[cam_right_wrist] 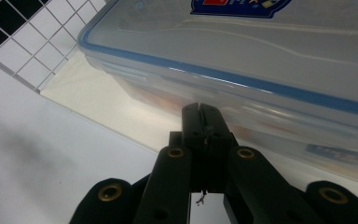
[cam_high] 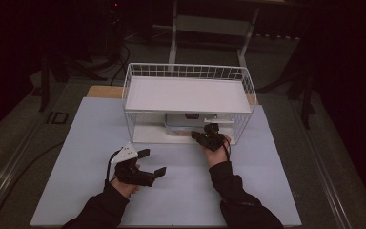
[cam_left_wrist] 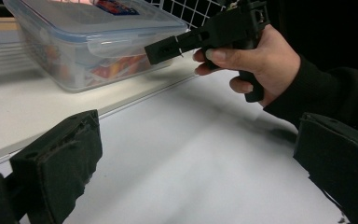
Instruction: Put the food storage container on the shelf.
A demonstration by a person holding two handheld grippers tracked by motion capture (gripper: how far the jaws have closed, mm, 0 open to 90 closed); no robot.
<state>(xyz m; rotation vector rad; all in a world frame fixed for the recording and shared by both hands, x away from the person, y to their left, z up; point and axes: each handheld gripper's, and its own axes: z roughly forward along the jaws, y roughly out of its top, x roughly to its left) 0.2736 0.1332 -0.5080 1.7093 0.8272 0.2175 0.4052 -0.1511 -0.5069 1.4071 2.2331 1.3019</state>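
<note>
A clear plastic box (cam_high: 178,126) with a blue-rimmed lid stands on the bottom shelf of a white wire rack (cam_high: 186,71). My right gripper (cam_high: 195,135) is at the rack's front opening with its jaws shut together and nothing between them. In the right gripper view the closed tip (cam_right_wrist: 200,112) points at the box's (cam_right_wrist: 261,51) side just under the lid rim. In the left gripper view that tip (cam_left_wrist: 165,50) sits against the lid's side flap on the box (cam_left_wrist: 74,37). My left gripper (cam_high: 152,162) rests open on the table, to the front left, jaws wide apart (cam_left_wrist: 200,177).
The rack stands on a white board (cam_high: 100,124) that covers the table. Its top shelf (cam_high: 186,93) hangs low over the box. The wire grid side wall (cam_right_wrist: 23,51) is close to the box's corner. Dark floor and table legs lie beyond.
</note>
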